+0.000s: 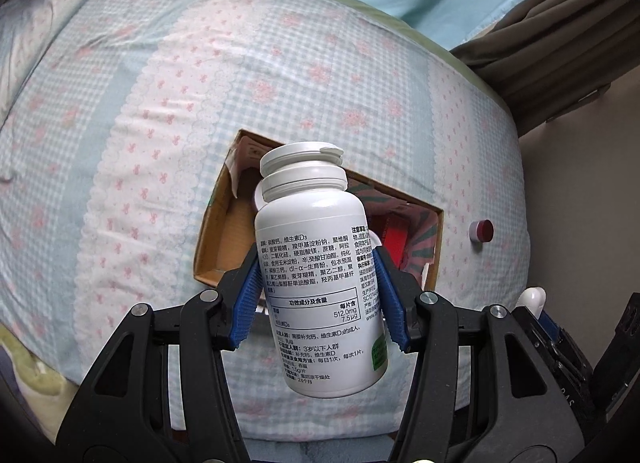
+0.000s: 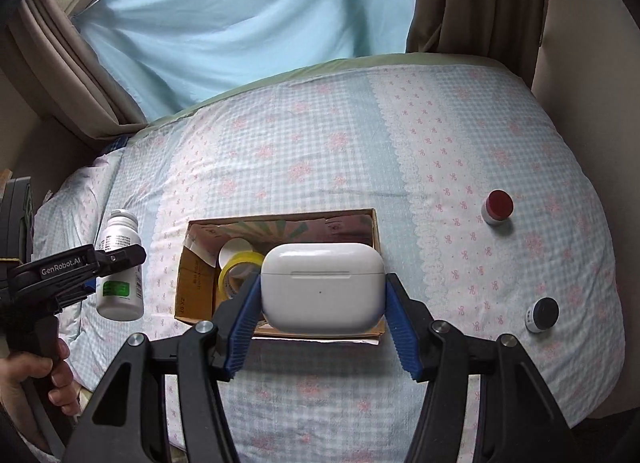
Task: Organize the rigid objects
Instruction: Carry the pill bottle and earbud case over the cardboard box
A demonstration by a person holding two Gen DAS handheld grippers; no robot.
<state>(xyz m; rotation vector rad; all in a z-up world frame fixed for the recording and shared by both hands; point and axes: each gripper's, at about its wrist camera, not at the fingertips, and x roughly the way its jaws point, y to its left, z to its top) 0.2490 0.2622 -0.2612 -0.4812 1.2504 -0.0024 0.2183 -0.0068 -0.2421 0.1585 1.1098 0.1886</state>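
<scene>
White bottle upright, cap uppermost.

White supplement bottle: capped, printed label, tilted, held in the air beside the cardboard box. White earbud case: closed, held level over the box. Box: open, on the bed, holding yellow tape roll. Red-lidded jar and black-lidded jar: on the bed, well apart.

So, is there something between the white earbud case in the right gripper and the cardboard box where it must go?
Nothing visible blocks it. The earbud case, held by the right gripper, hangs over the open cardboard box. Inside, the yellow tape roll sits left of it.
</scene>
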